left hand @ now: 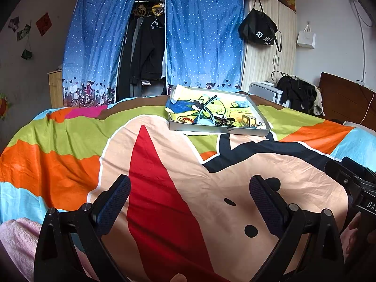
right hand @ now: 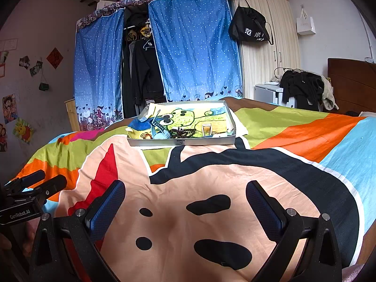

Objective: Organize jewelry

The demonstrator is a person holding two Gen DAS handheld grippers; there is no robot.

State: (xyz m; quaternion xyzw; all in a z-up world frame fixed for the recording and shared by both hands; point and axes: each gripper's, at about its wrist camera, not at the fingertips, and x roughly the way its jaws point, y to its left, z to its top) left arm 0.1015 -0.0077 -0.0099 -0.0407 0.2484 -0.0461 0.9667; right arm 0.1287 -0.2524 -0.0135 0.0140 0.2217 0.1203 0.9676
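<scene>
Two grippers hovering low over the cartoon-print bedspread (right hand: 188,188), left gripper (left hand: 189,202) and right gripper (right hand: 185,202) both with jaws spread wide, gripping nothing. Lying ahead at twelve o'clock, well apart from both: grey tray (right hand: 181,142) holding the jewelry, with dark bead strands (right hand: 183,132), blue strap (right hand: 158,127), small red piece (left hand: 185,119) and square gold-toned piece (right hand: 206,128) bunching along its near edge. Showing either a sorted heap or one awaiting sorting; impossible to tell which.
</scene>
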